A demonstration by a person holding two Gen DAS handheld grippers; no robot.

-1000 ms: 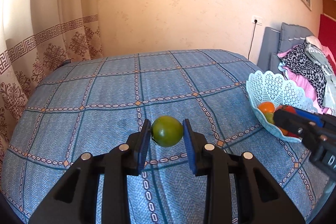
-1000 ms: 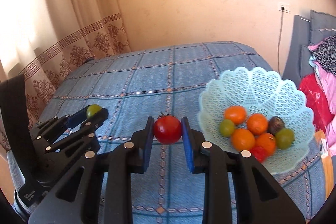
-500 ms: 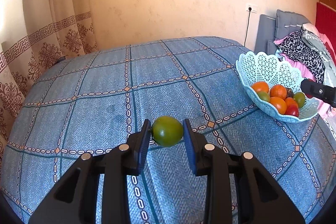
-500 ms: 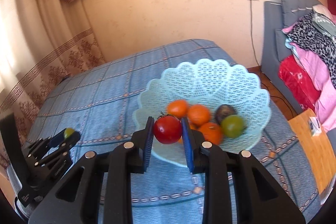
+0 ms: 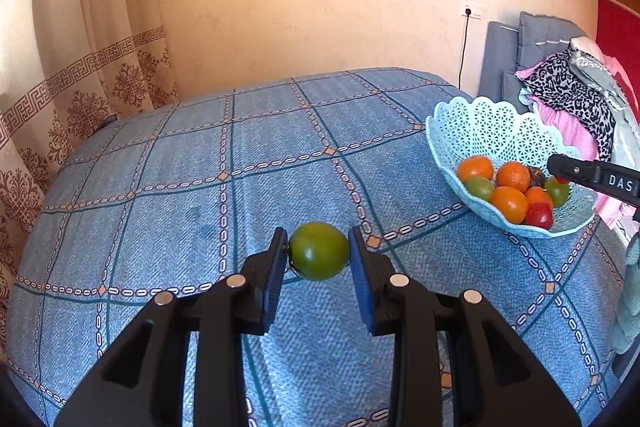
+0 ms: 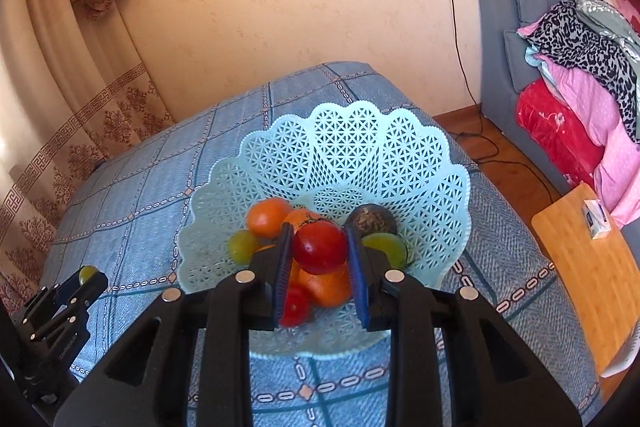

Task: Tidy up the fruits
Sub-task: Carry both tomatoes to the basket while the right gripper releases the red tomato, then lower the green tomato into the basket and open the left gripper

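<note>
Our right gripper [image 6: 319, 263] clamps glossy red tomato [image 6: 320, 246], hanging directly over pale lattice plastic basket [image 6: 352, 147] of round fruit. Our left gripper [image 5: 318, 261] pinches smooth green tomato [image 5: 319, 250] above blue checked bed [image 5: 160, 187], basket well off to right; right nearer.

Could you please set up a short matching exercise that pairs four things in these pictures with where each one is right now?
Things:
1. round green tomato
2. round red tomato
3. dark brownish round fruit
4. small white box

Places:
A. lying in the pale blue lattice plastic basket
B. on the wooden tabletop beside the bed
C. clamped in the left gripper over the blue checked bedspread
D. clamped in the right gripper above the basket

Pairs: 1-C, 2-D, 3-A, 4-B
</note>
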